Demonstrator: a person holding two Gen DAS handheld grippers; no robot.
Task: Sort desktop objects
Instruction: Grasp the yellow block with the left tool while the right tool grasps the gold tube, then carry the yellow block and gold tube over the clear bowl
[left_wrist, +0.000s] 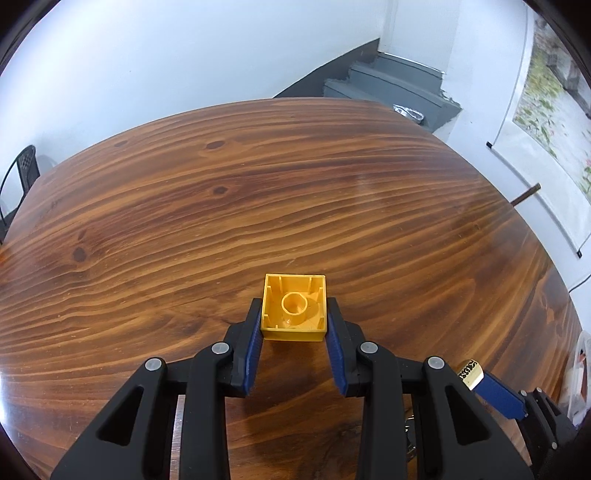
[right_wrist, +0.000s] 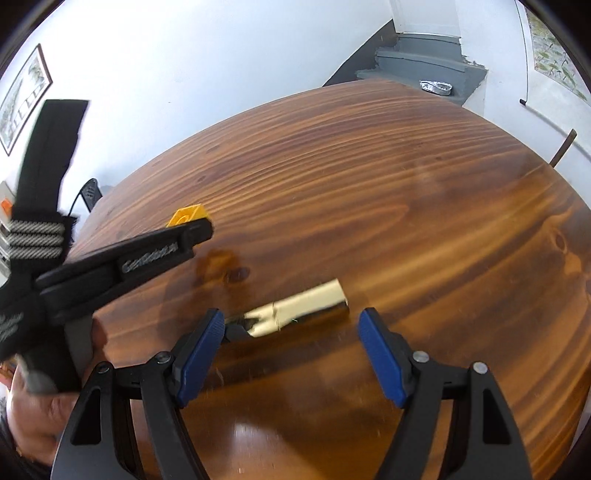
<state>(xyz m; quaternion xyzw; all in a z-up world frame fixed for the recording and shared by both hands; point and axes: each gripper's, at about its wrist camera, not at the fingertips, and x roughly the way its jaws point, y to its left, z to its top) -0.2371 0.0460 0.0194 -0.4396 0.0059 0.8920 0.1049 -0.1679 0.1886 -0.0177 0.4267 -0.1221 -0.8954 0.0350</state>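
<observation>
round wooden table (right_wrist: 406, 206), glossy grain, gold tube (right_wrist: 306, 306) lying on it

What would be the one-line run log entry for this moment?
left tongs: shut on yellow block | right tongs: open around gold tube | wooden table

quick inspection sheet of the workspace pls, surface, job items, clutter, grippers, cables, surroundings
surface: brown wooden table, glossy, strong grain.
job's things: yellow block, hollow side up, held between the left gripper's pads; gold tube lying on the table, blurred.
clutter: nothing seen on the table apart from these.
grippers: left gripper shut on the yellow block; right gripper open, the gold tube ahead between its fingers.
cables: thin cable by the right wall.
surroundings: grey stairs, foil tray on a step, wall scroll, black chair.
</observation>
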